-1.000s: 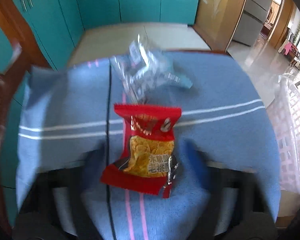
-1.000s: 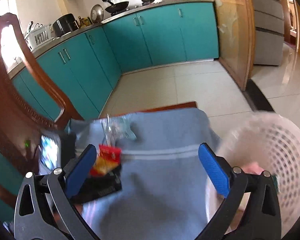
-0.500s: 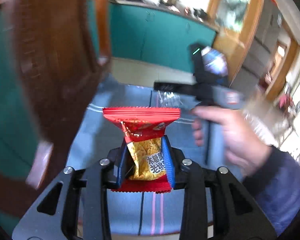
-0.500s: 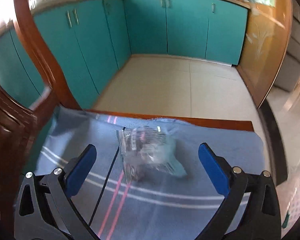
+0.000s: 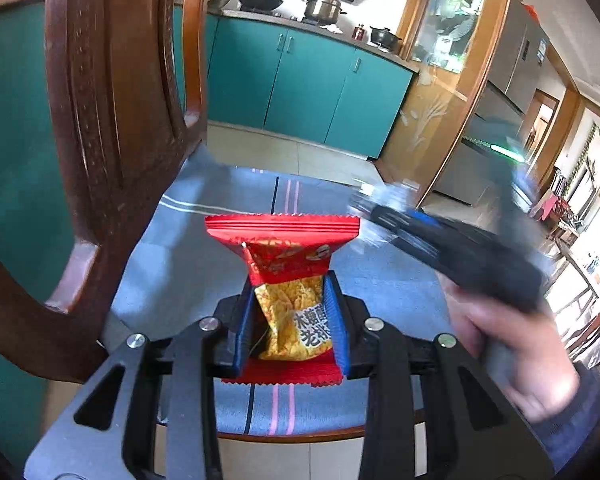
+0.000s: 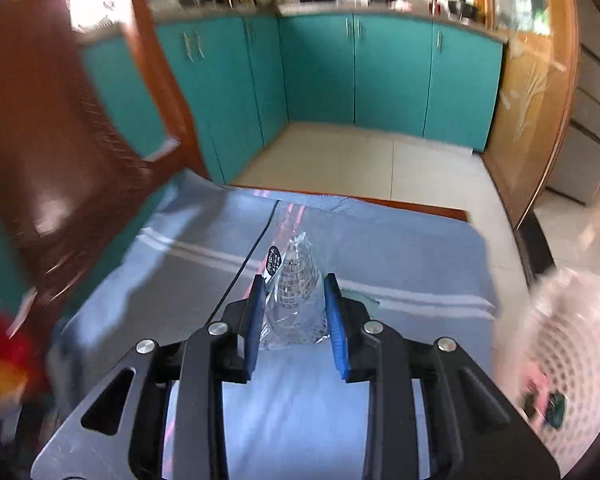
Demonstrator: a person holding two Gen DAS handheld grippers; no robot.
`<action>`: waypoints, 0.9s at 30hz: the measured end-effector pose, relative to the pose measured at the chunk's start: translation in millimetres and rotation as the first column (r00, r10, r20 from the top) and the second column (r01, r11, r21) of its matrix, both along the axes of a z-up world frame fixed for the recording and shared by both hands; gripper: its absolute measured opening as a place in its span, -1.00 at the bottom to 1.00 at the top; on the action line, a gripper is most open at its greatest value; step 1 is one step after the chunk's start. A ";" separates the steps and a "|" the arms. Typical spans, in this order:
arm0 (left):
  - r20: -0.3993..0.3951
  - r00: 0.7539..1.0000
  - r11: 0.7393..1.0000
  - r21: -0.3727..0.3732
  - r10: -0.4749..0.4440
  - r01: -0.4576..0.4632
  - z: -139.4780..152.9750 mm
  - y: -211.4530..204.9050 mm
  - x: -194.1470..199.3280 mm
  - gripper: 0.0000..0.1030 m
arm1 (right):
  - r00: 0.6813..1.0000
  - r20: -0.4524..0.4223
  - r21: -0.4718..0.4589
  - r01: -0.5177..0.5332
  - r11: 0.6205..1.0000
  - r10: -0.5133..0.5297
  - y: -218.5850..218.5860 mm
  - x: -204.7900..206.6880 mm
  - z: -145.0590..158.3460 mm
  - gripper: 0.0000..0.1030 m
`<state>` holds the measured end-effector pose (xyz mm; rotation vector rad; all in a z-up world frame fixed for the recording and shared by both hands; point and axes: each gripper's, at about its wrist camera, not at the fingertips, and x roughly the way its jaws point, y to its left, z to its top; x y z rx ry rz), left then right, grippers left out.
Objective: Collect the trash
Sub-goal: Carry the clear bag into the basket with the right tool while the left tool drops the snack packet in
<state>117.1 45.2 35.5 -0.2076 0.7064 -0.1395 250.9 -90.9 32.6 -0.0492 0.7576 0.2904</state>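
Observation:
A red snack packet (image 5: 284,256) with a yellow picture stands up between my left gripper's (image 5: 291,292) blue pads, held above the blue striped cloth (image 5: 380,292). The left gripper is shut on it. In the right wrist view a crumpled clear plastic wrapper (image 6: 290,264) with a black label sits between the right gripper's (image 6: 294,282) pads. Those jaws are closing, and the wrapper looks pinched and raised off the cloth (image 6: 400,256). The left wrist view shows a hand (image 5: 512,344) carrying the blurred right tool at the right.
A white perforated basket (image 6: 572,320) with a few bits inside stands at the cloth's right edge. A dark wooden chair back (image 5: 112,120) rises close on the left. Teal cabinets (image 6: 388,68) and a tiled floor (image 6: 360,160) lie beyond the table.
The left gripper closed on the red packet and lifted it off the cloth. The right gripper swung from the basket to the clear wrapper, and its wide jaws came in around it.

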 end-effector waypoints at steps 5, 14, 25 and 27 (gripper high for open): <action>0.014 0.999 0.999 0.006 -0.034 0.034 -1.8 -15.0 -3.7 -0.35 | 0.997 0.070 0.023 -0.020 1.000 0.018 -34.2 -90.9 24.3 -0.42; -0.012 0.997 0.996 0.040 -0.073 0.074 -22.6 -34.6 0.1 -0.34 | 0.995 0.098 0.060 0.012 0.998 -0.018 -52.8 -129.5 13.1 -0.42; -0.041 0.996 0.995 0.059 -0.079 0.081 -36.8 -46.6 11.6 -0.33 | 0.995 0.095 0.069 0.025 0.997 -0.032 -59.8 -128.8 7.5 -0.42; -0.045 0.995 0.994 0.065 -0.084 0.087 -38.9 -48.8 12.9 -0.32 | 0.995 0.096 0.072 0.025 0.997 -0.032 -60.2 -128.0 8.8 -0.42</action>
